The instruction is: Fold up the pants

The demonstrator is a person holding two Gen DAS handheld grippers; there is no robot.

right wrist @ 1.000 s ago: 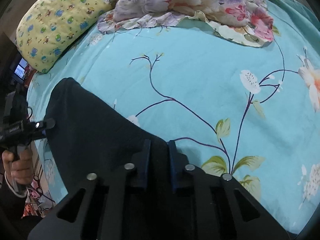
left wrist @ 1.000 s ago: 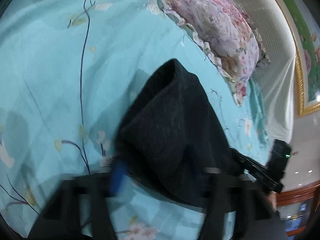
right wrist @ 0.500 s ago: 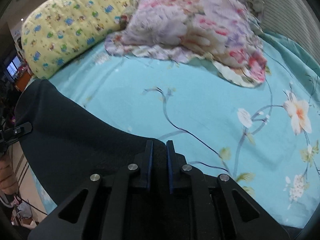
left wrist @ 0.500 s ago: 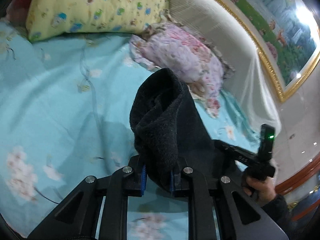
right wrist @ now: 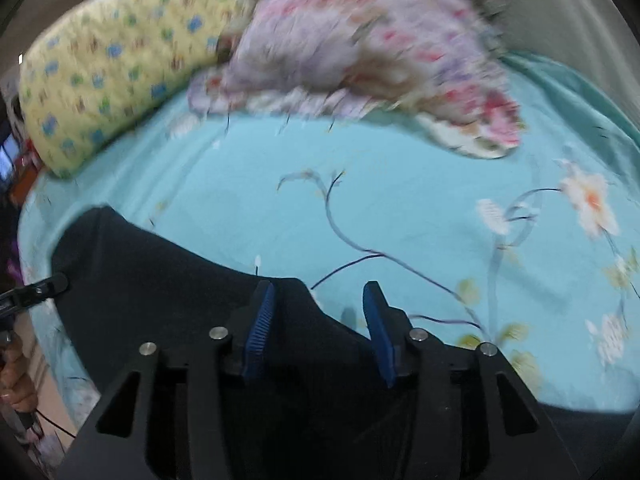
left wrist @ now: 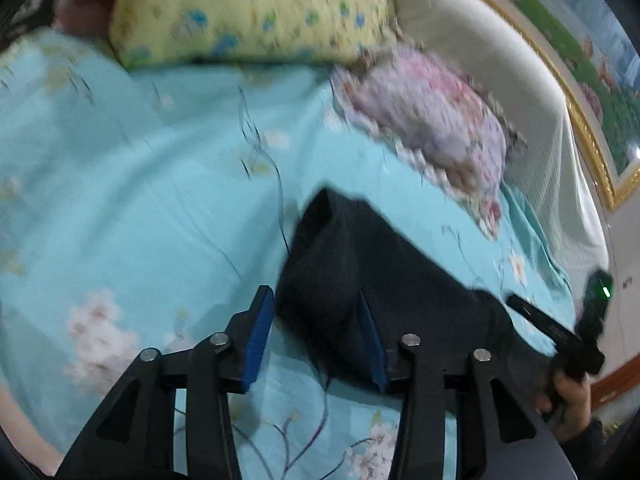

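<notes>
The dark pants [left wrist: 360,280] lie on the turquoise flowered bedsheet [left wrist: 140,200], folded into a flat dark shape. My left gripper [left wrist: 316,304] is open, its blue pads apart around the near edge of the pants. In the right wrist view the pants [right wrist: 160,280] spread across the lower left. My right gripper [right wrist: 318,296] is open above the pants' edge, nothing between its pads. The right gripper and its hand also show in the left wrist view [left wrist: 560,332].
A yellow patterned pillow [left wrist: 248,12] and a pink flowered pillow [left wrist: 432,120] lie at the head of the bed by a white headboard [left wrist: 500,64]. They also show in the right wrist view, yellow pillow [right wrist: 112,64], flowered pillow [right wrist: 360,48].
Both grippers have opened and let go of the pants, which were lifted half a second ago. The cloth now lies flat on the sheet.
</notes>
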